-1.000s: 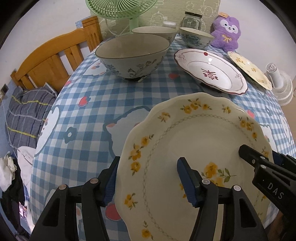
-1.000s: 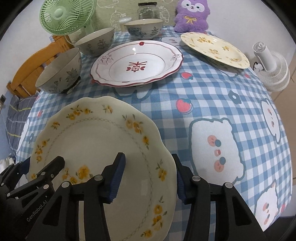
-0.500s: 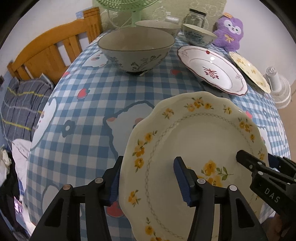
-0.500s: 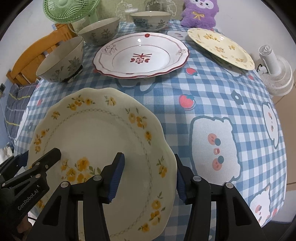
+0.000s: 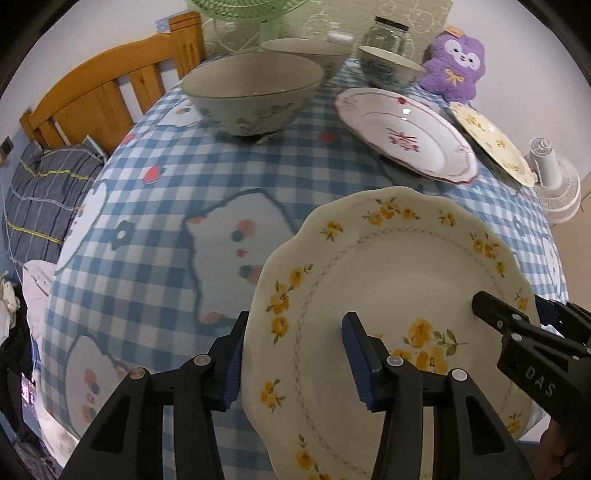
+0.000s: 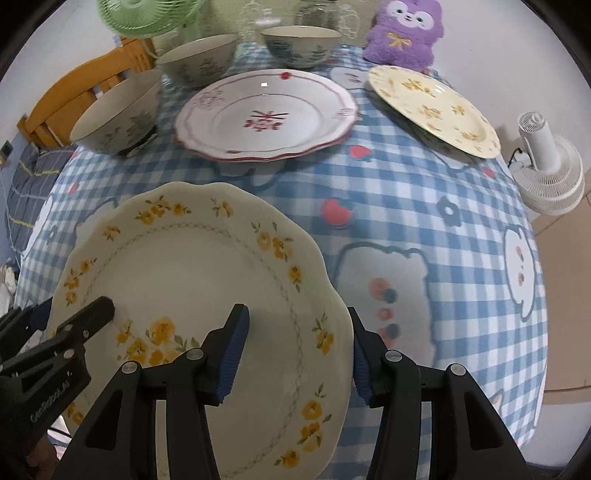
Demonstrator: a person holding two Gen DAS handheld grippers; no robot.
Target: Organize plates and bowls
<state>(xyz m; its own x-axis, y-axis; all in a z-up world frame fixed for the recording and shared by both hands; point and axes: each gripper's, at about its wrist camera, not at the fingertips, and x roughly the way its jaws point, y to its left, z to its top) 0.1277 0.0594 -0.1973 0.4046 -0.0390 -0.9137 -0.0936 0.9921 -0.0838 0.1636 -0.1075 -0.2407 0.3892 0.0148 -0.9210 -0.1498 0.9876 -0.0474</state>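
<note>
A cream scalloped plate with yellow flowers [image 5: 399,280] [image 6: 192,273] sits at the near edge of the checked table, held from both sides. My left gripper [image 5: 295,354] straddles its left rim with jaws closing: one blue pad is against the outer edge, the other on the plate's face. My right gripper [image 6: 295,354] is shut on the right rim in the same way. Each gripper shows in the other's view, the right gripper [image 5: 517,332] and the left gripper [image 6: 74,325]. Behind lie a white plate with red flowers [image 6: 266,114] and another yellow-flowered plate [image 6: 436,107].
Three bowls stand at the back: a large one [image 5: 251,92], a second [image 6: 199,59] and a blue-patterned one [image 6: 299,44]. A purple plush [image 6: 402,33], a jar [image 5: 386,35] and a green fan [image 6: 147,14] line the far edge. A white fan [image 6: 546,173] and a wooden chair [image 5: 107,99] flank the table.
The left jaws have narrowed onto the plate's left rim. The plate has shifted slightly against the tablecloth with both grippers. The right grip looks the same.
</note>
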